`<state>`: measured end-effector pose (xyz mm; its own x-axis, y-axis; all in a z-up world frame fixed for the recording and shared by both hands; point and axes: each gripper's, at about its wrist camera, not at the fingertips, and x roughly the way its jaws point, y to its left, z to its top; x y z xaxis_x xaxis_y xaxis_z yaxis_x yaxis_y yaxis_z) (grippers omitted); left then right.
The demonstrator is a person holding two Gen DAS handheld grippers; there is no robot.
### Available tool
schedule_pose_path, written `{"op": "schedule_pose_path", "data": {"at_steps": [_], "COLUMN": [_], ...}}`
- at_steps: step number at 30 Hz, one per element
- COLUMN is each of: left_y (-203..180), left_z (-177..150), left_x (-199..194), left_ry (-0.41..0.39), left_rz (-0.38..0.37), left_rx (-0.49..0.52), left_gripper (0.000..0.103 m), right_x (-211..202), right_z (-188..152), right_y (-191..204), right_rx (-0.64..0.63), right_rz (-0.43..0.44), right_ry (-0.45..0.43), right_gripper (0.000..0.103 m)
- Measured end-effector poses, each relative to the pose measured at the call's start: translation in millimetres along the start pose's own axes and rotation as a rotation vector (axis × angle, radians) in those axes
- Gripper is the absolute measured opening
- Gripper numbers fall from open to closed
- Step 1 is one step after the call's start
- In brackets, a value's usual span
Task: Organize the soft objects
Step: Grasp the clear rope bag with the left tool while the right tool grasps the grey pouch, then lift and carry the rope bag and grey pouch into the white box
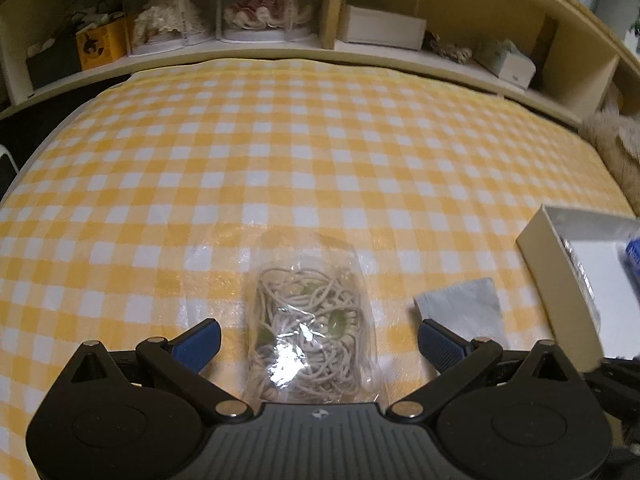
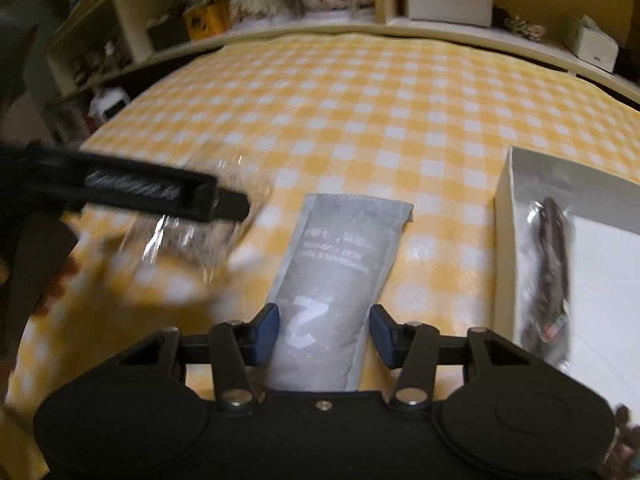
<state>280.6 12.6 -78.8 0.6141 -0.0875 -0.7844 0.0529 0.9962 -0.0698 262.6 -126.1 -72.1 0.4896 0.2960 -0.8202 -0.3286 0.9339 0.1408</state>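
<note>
A clear plastic bag of beige cord [image 1: 312, 332] lies on the yellow checked cloth [image 1: 304, 140] between the wide-open fingers of my left gripper [image 1: 320, 342]; it shows blurred in the right wrist view [image 2: 192, 236]. A grey flat packet marked "2" [image 2: 332, 280] lies between the open fingers of my right gripper [image 2: 324, 330]; its corner shows in the left wrist view [image 1: 464, 308]. Neither gripper is closed on its object. A white box [image 2: 504, 216] on the right holds a dark wrapped item [image 2: 550, 276].
The left gripper body [image 2: 132, 194] crosses the right wrist view at left. Shelves behind the table hold dolls [image 1: 264, 0], an orange box [image 1: 100, 44] and white boxes [image 1: 384, 26]. A furry object [image 1: 616, 148] sits at the far right edge.
</note>
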Motion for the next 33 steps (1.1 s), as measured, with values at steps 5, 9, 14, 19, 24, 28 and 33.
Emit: {"op": "schedule_pose_path", "data": {"at_steps": [5, 9, 14, 19, 24, 28, 33], "left_y": [-4, -1, 7, 6, 1, -5, -2], "left_z": [-3, -6, -10, -11, -11, -11, -9], "left_x": [6, 8, 12, 15, 15, 17, 14], "left_ry": [0.004, 0.015, 0.038, 0.035, 0.024, 0.023, 0.022], "left_rz": [0.020, 0.025, -0.016, 0.022, 0.034, 0.063, 0.050], "left_rx": [0.036, 0.019, -0.081, -0.094, -0.074, -0.009, -0.003], "left_gripper": [0.103, 0.103, 0.101, 0.094, 0.090, 0.070, 0.063], "right_x": [-20, -28, -23, -14, -8, -8, -12], "right_z": [-16, -20, -14, -12, -21, -21, -19], "right_y": [5, 9, 12, 15, 29, 32, 26], "right_rx": [-0.112, -0.121, -0.032, 0.011, -0.043, -0.065, -0.058], "right_rz": [0.041, 0.044, 0.064, 0.023, -0.015, -0.019, -0.014], "right_ry": [0.066, 0.064, 0.069, 0.094, 0.109, 0.099, 0.078], "right_gripper": [0.051, 0.065, 0.078, 0.076, 0.071, 0.062, 0.056]}}
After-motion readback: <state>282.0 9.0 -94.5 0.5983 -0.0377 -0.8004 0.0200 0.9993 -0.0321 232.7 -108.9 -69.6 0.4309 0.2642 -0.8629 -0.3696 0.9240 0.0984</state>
